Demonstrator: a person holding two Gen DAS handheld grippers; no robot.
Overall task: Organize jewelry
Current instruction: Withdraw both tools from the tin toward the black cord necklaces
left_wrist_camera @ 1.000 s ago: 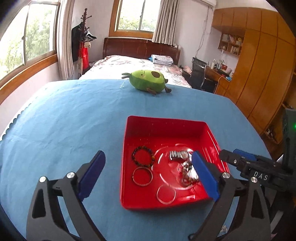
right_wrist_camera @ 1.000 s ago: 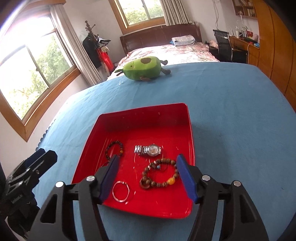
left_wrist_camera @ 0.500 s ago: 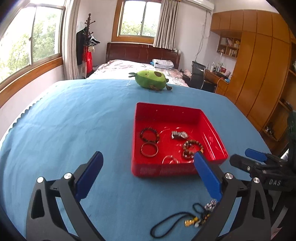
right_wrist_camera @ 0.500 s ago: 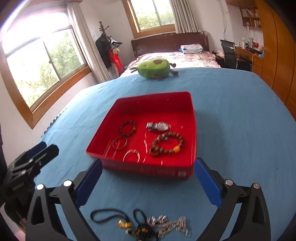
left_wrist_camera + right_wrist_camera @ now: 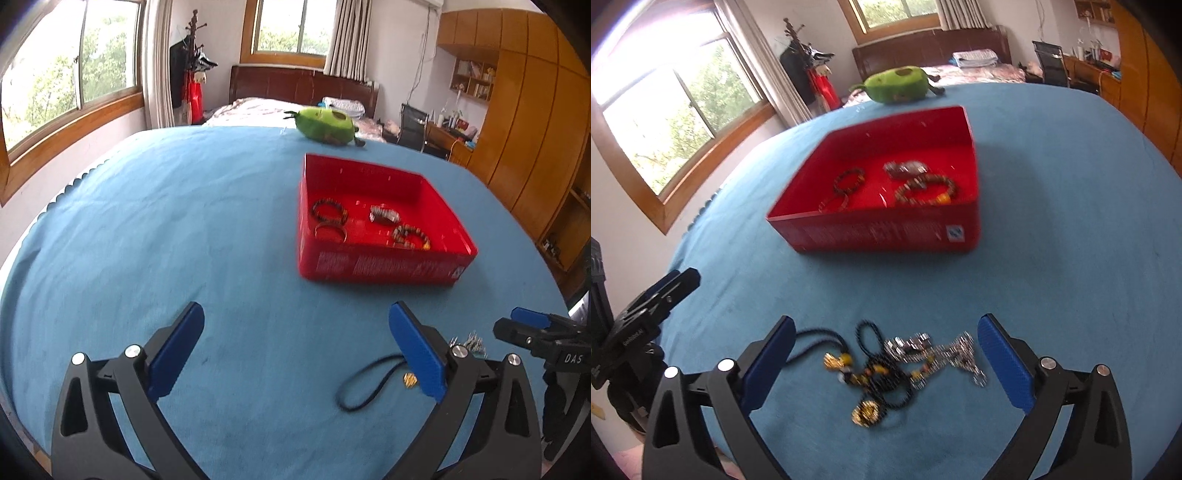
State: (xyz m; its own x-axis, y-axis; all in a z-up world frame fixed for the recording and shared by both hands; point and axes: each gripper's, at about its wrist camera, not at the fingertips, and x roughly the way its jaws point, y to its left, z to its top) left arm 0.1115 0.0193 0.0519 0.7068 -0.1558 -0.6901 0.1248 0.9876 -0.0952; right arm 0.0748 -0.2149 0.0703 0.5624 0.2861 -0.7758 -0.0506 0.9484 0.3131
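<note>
A red tray (image 5: pixel 384 266) (image 5: pixel 886 232) on the blue cloth holds a dark bead bracelet (image 5: pixel 330 210) (image 5: pixel 849 181), a thin ring bangle (image 5: pixel 330 232), a watch (image 5: pixel 384 214) (image 5: pixel 905 168) and a brown bead bracelet (image 5: pixel 412 236) (image 5: pixel 927 188). A tangled pile of necklaces (image 5: pixel 897 365) lies on the cloth between my right gripper's open fingers; its black cord (image 5: pixel 369 384) shows in the left view. My right gripper (image 5: pixel 886 365) is open and empty. My left gripper (image 5: pixel 295 350) is open and empty over bare cloth.
A green avocado plush (image 5: pixel 327 123) (image 5: pixel 899 83) sits at the table's far edge. The blue-covered table (image 5: pixel 166 221) spreads wide to the left of the tray. A bed, windows and wooden cabinets stand beyond.
Both grippers have pulled back from over the tray toward the near edge. The tray now lies farther ahead, and the necklace pile has come into view between the right fingers.
</note>
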